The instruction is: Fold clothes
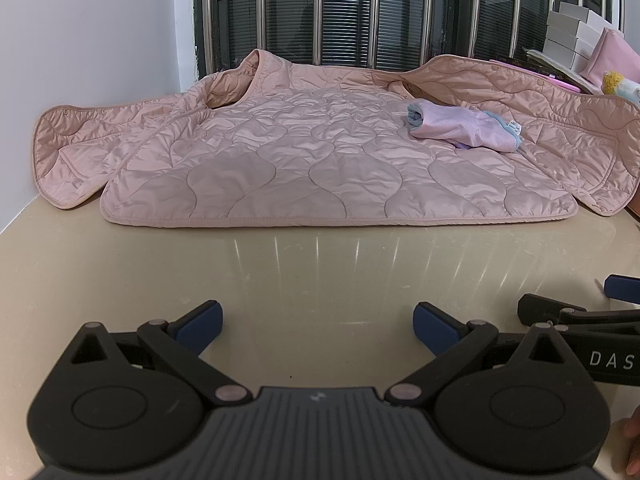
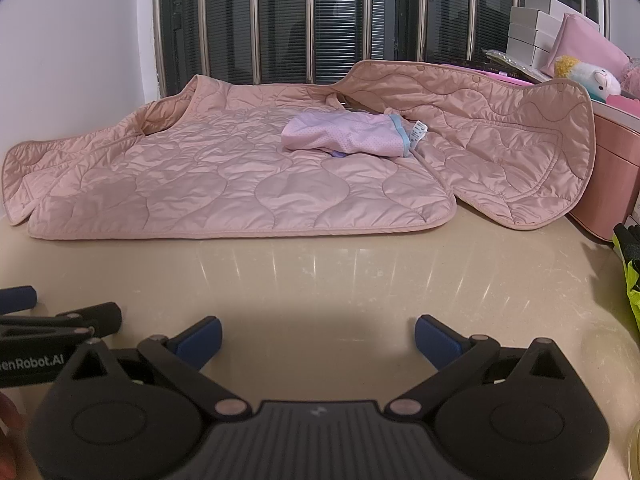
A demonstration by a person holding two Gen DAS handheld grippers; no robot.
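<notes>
Atop the pink jacket lies a small lilac garment, boxes behind

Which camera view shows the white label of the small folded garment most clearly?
The right wrist view: the white label faces the camera beside the small folded garment, with faint print visible. In the left wrist view, the label appears smaller and partly edge-on.

Both the left gripper and the right gripper hover side by side, jaws spread wide and empty, short of the jacket.
</notes>
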